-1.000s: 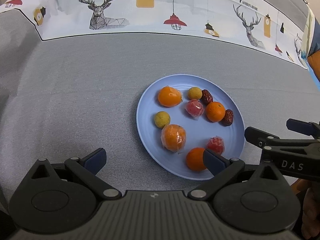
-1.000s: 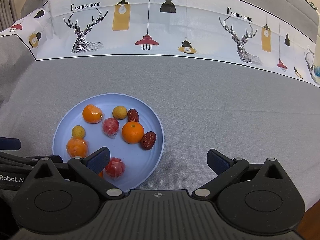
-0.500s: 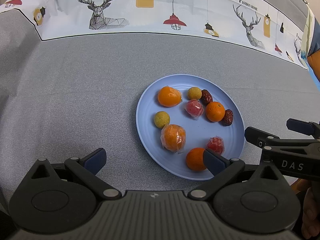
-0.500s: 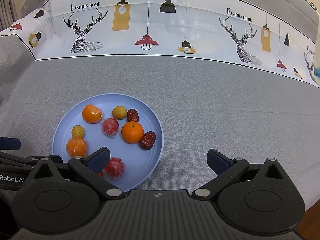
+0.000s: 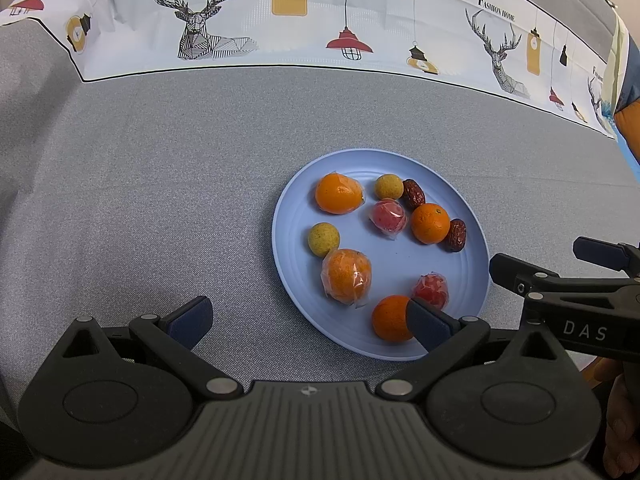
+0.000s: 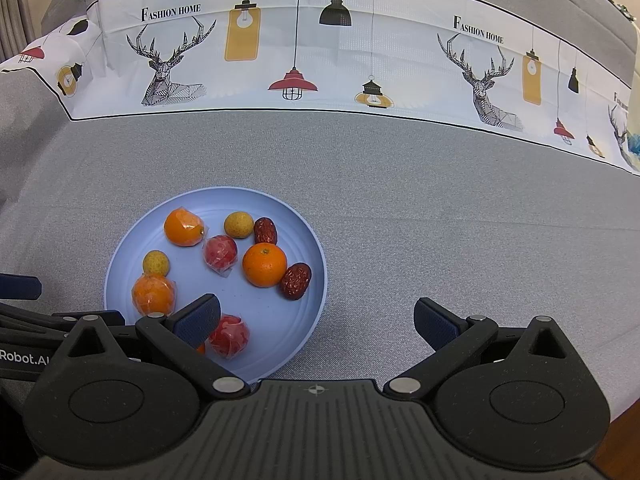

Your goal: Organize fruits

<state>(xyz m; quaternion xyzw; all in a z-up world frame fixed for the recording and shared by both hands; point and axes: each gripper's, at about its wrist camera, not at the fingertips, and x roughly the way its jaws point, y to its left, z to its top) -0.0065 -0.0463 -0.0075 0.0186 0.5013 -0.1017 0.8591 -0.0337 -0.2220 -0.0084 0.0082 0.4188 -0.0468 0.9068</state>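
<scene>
A light blue plate (image 5: 472, 248) (image 6: 280, 344) on grey cloth holds several fruits: wrapped and bare oranges (image 5: 430, 223) (image 6: 264, 264), two yellow round fruits (image 5: 323, 238), red wrapped fruits (image 5: 388, 215) (image 6: 220, 252) and two dark red dates (image 5: 457, 234) (image 6: 295, 281). My left gripper (image 5: 308, 320) is open just short of the plate's near edge, its right finger in front of an orange (image 5: 390, 318). My right gripper (image 6: 316, 322) is open at the plate's right near rim, its left finger over the plate. It also shows at the right of the left wrist view, named right gripper (image 5: 560, 272).
The grey tablecloth (image 6: 440, 208) stretches wide to the right of and behind the plate. A white printed band with deer and lamps (image 6: 296, 52) runs along the far side. A person's hand (image 5: 616, 412) shows at the lower right of the left wrist view.
The right wrist view has crept slightly forward toward the plate. The left gripper and the fruits have not visibly moved.
</scene>
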